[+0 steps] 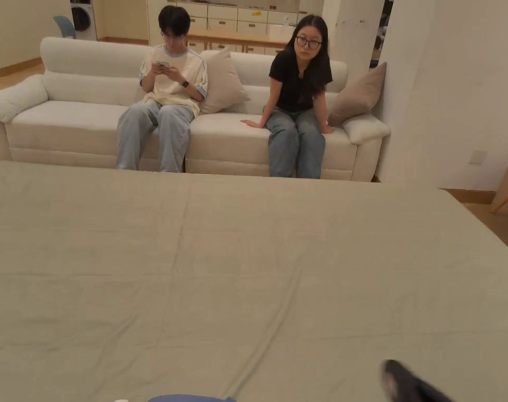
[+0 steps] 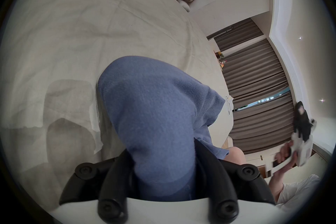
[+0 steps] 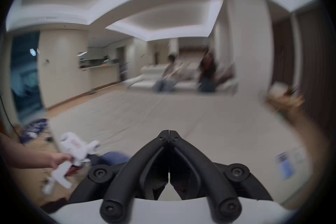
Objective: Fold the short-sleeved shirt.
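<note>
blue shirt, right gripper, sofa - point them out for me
blue shirt (image 2: 154, 109): left gripper view, on the bunched cloth.
right gripper (image 3: 169, 134): right gripper view, where its tips meet.
sofa (image 1: 64, 123): head view, on the bare seat cushion.

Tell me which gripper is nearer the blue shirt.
Left. The left gripper has the blue shirt bunched between its jaws, over the sheet. The right gripper is shut on nothing and held off to the side, apart from it.
</note>
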`<state>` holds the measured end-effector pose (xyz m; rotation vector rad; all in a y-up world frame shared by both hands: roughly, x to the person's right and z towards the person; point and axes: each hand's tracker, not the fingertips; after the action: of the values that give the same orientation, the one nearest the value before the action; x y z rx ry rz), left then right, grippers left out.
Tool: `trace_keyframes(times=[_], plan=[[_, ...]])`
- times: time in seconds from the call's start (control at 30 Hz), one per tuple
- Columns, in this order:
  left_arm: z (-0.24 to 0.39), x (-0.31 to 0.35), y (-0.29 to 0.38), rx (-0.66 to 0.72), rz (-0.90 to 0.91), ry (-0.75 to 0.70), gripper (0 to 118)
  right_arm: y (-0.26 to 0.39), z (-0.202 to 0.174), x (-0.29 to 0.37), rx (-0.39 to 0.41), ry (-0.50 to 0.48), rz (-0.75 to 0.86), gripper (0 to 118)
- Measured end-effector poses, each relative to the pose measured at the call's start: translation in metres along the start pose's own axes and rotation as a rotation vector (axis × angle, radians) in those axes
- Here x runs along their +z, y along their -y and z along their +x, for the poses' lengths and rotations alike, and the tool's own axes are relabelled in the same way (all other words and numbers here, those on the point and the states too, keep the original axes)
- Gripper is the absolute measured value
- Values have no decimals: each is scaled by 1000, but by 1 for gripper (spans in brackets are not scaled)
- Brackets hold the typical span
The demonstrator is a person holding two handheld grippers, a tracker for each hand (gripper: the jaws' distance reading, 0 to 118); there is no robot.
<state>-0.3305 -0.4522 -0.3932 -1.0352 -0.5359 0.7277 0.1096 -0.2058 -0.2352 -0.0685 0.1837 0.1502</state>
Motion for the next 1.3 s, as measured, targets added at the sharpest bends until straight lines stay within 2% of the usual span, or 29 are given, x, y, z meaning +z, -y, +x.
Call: trace_keyframes(times=[0.03,0.07,0.13,0.27,0.43,0.57,0.6,0.67,0.73,0.77,0.8,0.87,0.9,1.03,1.1,1.17,1.2,1.23,1.3], plan=[[3,1,3,-6,9,-5,21,-8,7,21,56,86,32,0],[8,3,5,-32,31,-19,21,-14,17,43,79,143,59,0],[12,4,9,-37,42,-26,21,-22,32,69,50,196,70,0],[18,13,7,-74,45,-47,21,-24,52,78,-52,190,20,0],[4,68,-7,-138,70,-142,21,-21,49,69,-81,173,6,0],[-38,148,-24,-116,128,-300,21,-17,41,58,-88,159,-24,0],[-43,174,-29,-147,152,-406,21,-16,38,55,-82,158,-36,0],[-65,218,-40,-160,176,-523,21,-15,33,50,-81,152,-54,0],[-82,258,-53,-115,169,-630,21,-15,26,44,-94,144,-75,0],[-90,271,-52,0,56,-588,21,-15,21,42,-94,140,-85,0],[-97,287,-58,-12,33,-682,21,-15,17,40,-91,139,-91,0],[-112,312,-70,39,29,-751,21,-16,9,36,-86,135,-98,0],[-117,323,-74,20,66,-821,21,-17,6,34,-84,131,-104,0],[-124,331,-72,39,68,-832,21,-14,-2,23,-80,123,-141,0],[-124,326,-66,59,75,-825,22,-16,-1,22,-111,111,-145,0],[-121,320,-63,52,111,-859,31,-18,0,20,-128,109,-144,0],[-119,318,-63,52,114,-912,44,-20,2,23,-131,107,-140,0],[-117,317,-61,58,119,-957,69,-22,3,23,-134,106,-136,0],[-113,330,-55,91,165,-970,105,-26,7,28,-138,104,-119,0]])
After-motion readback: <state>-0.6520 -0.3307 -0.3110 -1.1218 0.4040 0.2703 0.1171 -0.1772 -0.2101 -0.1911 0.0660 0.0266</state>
